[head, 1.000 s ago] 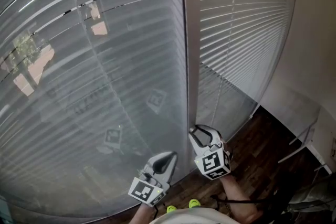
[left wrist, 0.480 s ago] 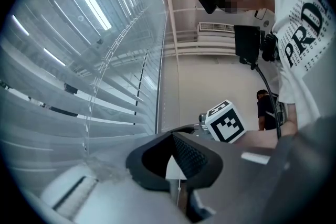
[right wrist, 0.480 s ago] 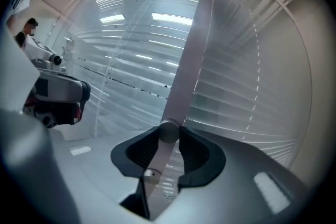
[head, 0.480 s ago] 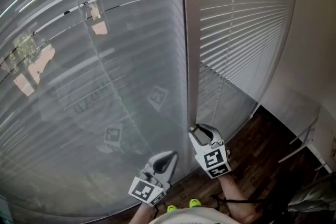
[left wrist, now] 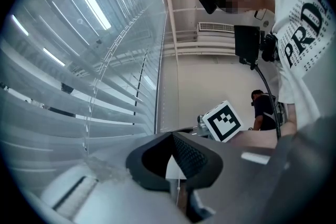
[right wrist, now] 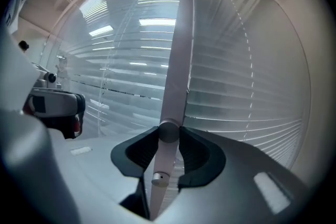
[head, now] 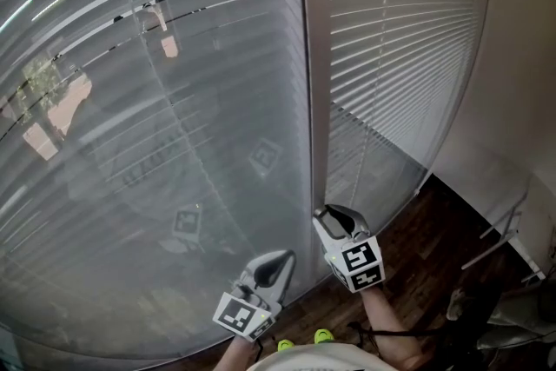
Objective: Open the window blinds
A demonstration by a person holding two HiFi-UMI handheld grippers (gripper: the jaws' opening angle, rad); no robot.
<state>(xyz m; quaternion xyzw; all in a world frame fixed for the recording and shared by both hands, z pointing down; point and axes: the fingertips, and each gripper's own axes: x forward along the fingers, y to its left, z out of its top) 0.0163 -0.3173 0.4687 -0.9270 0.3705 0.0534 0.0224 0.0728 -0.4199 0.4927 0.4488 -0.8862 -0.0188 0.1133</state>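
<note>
Right gripper [right wrist: 168, 136] clamped on slim pale-grey plastic tilt rod [right wrist: 161, 160]. The rod hangs upright through its jaws, between the two white slatted window blinds [head: 174, 117], slats mostly shut. Left gripper [left wrist: 171, 136] jaws together, empty, farther off. Likely next: twist about the rod's vertical axis.

Glossy smooth blinds [head: 174, 143] — dark wood floor [head: 426, 261]

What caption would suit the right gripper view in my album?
Right hand-held gripper clamped on the slim tilt wand, with the window blinds behind it.
</note>
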